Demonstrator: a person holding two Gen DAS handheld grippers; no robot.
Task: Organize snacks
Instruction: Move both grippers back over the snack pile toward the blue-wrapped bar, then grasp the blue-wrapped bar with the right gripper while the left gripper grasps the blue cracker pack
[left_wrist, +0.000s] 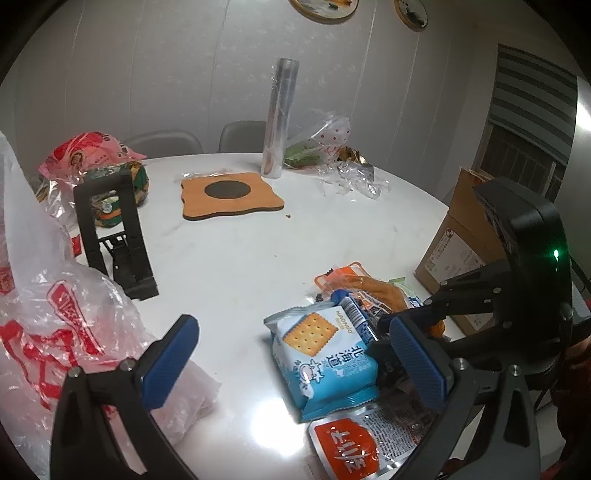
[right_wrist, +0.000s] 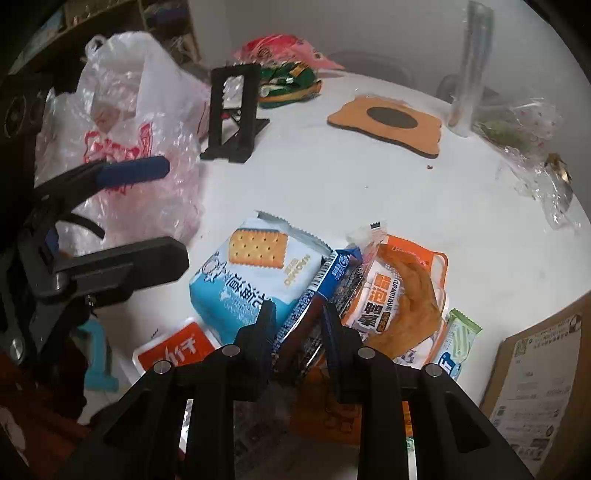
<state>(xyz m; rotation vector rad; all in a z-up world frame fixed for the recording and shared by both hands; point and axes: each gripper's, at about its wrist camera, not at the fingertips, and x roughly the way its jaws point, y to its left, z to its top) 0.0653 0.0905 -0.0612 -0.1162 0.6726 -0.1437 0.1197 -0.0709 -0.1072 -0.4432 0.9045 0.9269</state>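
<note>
Right hand-held gripper (right_wrist: 299, 317), bottom centre of its own view, has its jaws narrowed around a dark blue snack pack (right_wrist: 325, 291) in the pile; contact looks likely but a firm pinch cannot be confirmed. Left hand-held gripper (left_wrist: 291, 360) is released, jaws wide apart, hovering over the table (left_wrist: 229, 251) between the plastic bag (left_wrist: 55, 325) at lower left and the pile at lower right.

Judgement: step in hand is lifting one pack out of the pile. Pinch the pack's flat body, not the crimped seam, and lift straight so neighbours are not dragged along.

Legible writing: cracker pack (left_wrist: 317, 354) reads "NAOMIO" and "北海道"; orange pack (right_wrist: 399, 291) shows "CUPAOYAZHANG" with large characters. Red sachet (left_wrist: 351, 450) lettering not readable. Bag print red, illegible.
</note>
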